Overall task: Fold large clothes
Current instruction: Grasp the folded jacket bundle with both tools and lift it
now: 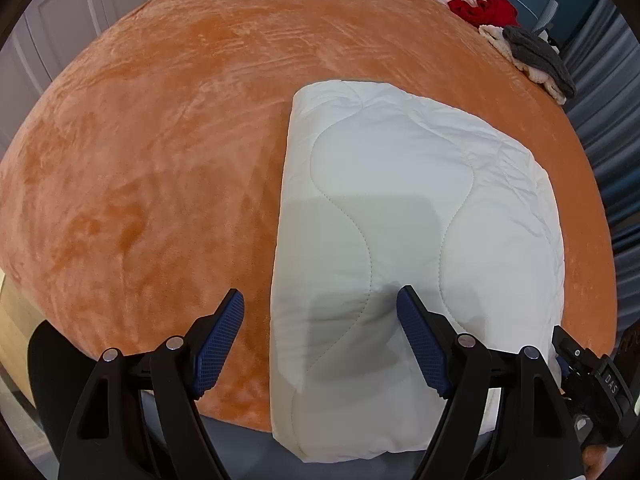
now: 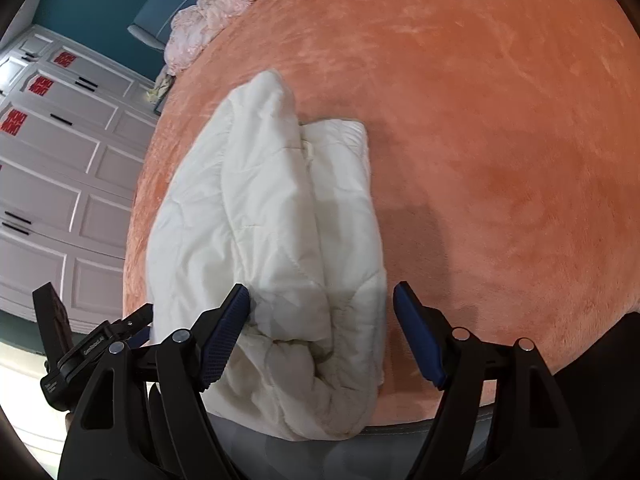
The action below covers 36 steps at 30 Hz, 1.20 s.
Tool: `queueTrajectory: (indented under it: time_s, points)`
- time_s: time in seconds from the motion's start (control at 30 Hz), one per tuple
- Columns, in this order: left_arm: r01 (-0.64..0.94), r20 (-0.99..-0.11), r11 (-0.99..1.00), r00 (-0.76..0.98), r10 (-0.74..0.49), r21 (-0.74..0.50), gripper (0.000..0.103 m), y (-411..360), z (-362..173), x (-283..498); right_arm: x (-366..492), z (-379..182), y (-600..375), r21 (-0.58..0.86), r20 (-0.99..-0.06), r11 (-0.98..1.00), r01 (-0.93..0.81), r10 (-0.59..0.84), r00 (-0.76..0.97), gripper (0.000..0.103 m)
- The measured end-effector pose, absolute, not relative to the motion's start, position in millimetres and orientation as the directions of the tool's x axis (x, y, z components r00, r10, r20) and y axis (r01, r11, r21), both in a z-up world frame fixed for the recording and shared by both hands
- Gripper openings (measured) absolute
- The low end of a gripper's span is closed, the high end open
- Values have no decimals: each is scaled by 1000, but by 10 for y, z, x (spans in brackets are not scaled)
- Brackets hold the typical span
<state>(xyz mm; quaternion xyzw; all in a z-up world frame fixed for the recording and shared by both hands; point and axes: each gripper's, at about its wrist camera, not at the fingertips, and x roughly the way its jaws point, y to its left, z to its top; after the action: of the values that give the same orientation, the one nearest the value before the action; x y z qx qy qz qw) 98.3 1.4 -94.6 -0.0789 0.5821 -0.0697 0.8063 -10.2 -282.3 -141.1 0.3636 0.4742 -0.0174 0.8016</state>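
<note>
The left gripper [image 1: 320, 340] stands wide open with nothing between its pads, and the white quilt [image 1: 408, 248] runs straight ahead of it, its long axis pointing away along the fingers: the quilt's left folded edge falls in the gap between the jaws, while the right finger sits over the padded top, whether touching or just above I cannot tell. The right gripper [image 2: 320, 336] is equally wide open and empty; from it the same quilt [image 2: 272, 240] lies ahead and a little left, its layered, loosely rolled near end sitting between the jaws, closer to the left finger, which is at or against the fabric. Both grippers are at the quilt's near end, so neither is clearly nearer; my judgement is that the bundle is already folded several times, and any further fold would bring this near end forward along the long axis. It rests on an orange plush bedspread [image 1: 160, 160]. Beyond the jaws, far right in the left view, lie red, cream and grey clothes [image 1: 520, 40]; left of the right gripper stand white wardrobe doors [image 2: 60, 184].
</note>
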Motion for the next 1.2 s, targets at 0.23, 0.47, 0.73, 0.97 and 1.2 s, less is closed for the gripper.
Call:
queueTrajectory:
  time_s: [0.23,0.47,0.73,0.97,1.2]
  points:
    - [13,-920,966,300,-251,-259,82,61,-1040,1013,-10,-1619,-2817,594,-773,701,395,360,522,84]
    - [-82,-841,852,233,-488,-517,97,331,-1434,1126,36,-1824,-2834,674,-722,621,401,438,536,84]
    - [-55,-720,727,211,-661,-684,95,275,-1636,1234,140,-1882,-2777,717,-680,588,374,475,558,60]
    - [155,-712,767,294,-638,-623,75,60,-1126,1220,185,-1349,-2597,612,-709,745,266,368,601,35]
    - [342,-628,755,419,-656,-560,67,17,-498,1524,602,-713,-2389,497,-657,857,139,267,705,33]
